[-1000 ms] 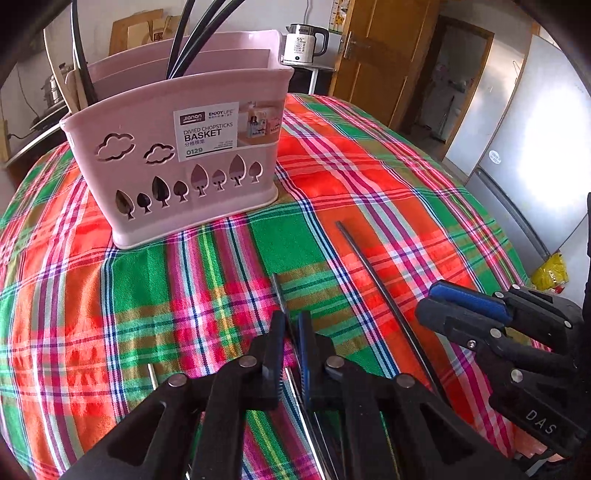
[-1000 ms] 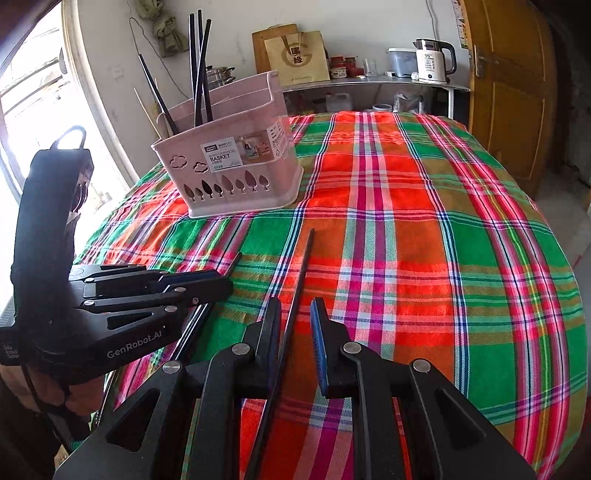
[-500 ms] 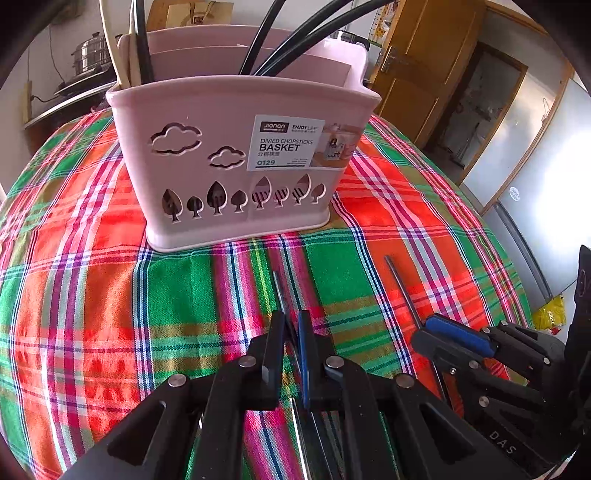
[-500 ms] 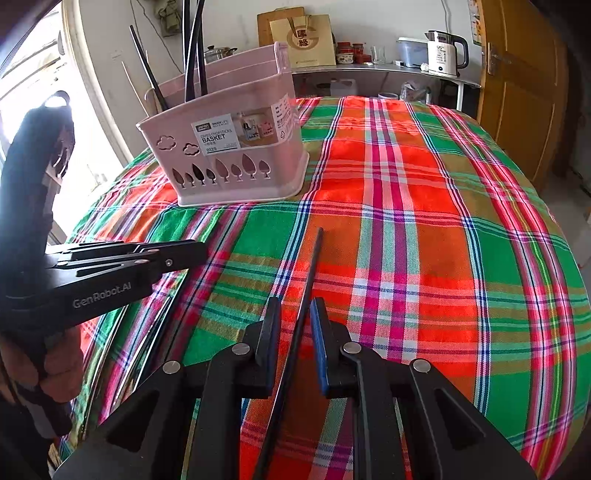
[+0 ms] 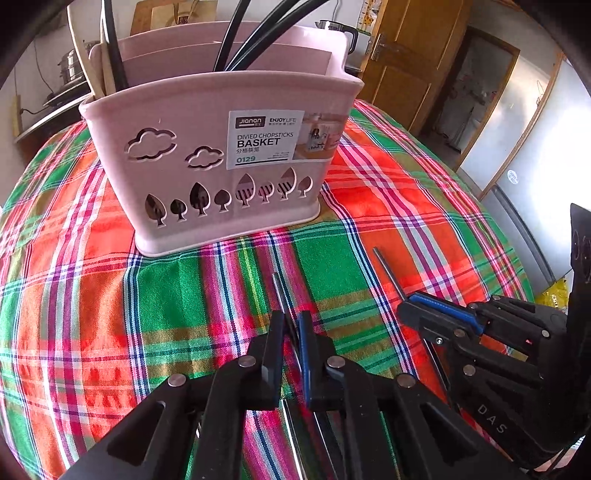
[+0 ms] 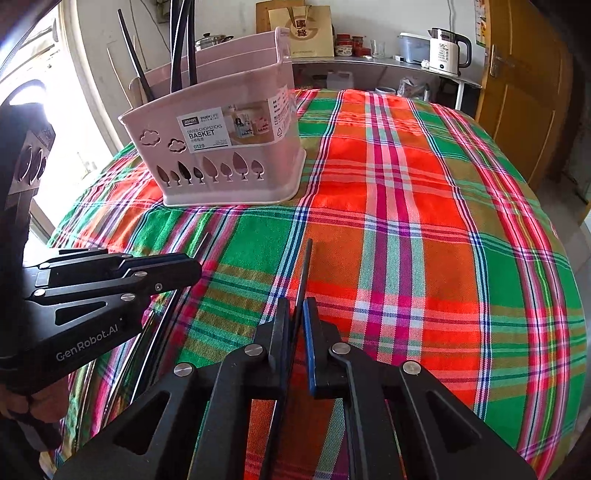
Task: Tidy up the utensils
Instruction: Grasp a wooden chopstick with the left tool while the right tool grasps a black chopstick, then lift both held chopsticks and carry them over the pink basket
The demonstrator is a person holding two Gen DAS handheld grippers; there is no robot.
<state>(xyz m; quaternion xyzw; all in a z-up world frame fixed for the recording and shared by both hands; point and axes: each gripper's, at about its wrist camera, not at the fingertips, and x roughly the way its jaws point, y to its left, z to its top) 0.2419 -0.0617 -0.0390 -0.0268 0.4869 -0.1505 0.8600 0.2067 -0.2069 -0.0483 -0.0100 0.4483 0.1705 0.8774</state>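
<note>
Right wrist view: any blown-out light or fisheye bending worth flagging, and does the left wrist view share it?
Right wrist view: window at left is blown out white; plaid tablecloth bulges into a dome. Left wrist view: same bulge, dark corner vignette, pink basket label sharp, no glare.

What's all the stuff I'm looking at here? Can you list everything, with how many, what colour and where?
chopsticks basket: one, pink, standing on the cloth at the far left.
chopsticks in basket: several, black, upright in it.
plaid tablecloth: one, red, green and orange, covering the table.
loose chopsticks: two, dark, one in each claw; second one.
electric kettle: one, white, on the back shelf.
paper bag: one, tan, against the wall.
door: one, brown, right.
left claw: black, shut on a chopstick.
right claw: black, just closed on the other.
hand: one, holding the left claw's handle.
</note>
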